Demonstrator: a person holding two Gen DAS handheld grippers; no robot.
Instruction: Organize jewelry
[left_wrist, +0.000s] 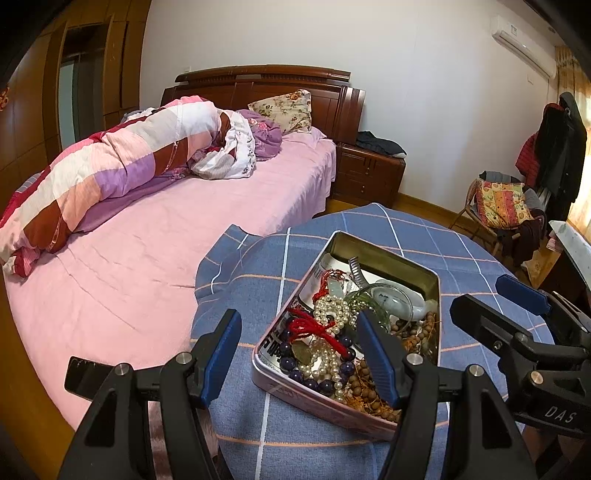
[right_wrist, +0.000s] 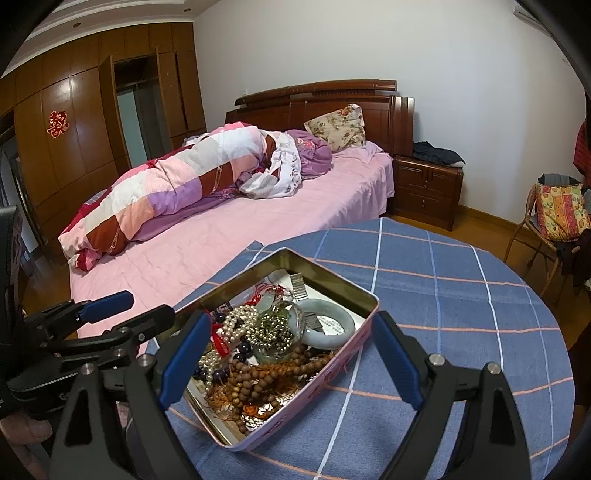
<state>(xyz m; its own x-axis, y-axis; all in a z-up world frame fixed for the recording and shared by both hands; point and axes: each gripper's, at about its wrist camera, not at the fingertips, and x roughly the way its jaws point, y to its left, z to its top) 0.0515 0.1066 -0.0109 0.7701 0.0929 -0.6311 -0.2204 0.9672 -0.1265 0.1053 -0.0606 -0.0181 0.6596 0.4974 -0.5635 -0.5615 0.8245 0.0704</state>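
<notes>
Open pink tin (right_wrist: 343, 363) on the blue checked cloth holds tangled bead bracelets (right_wrist: 266, 373).

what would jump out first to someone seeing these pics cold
The open tin on the blue checked tablecloth draws the eye first: it is heaped with pearls, brown wooden beads, a pale jade bangle and a red tassel. Both the left hand-held gripper and the right hand-held gripper hang open over it, holding nothing. Behind is the pink bed with a rolled patchwork quilt.
</notes>
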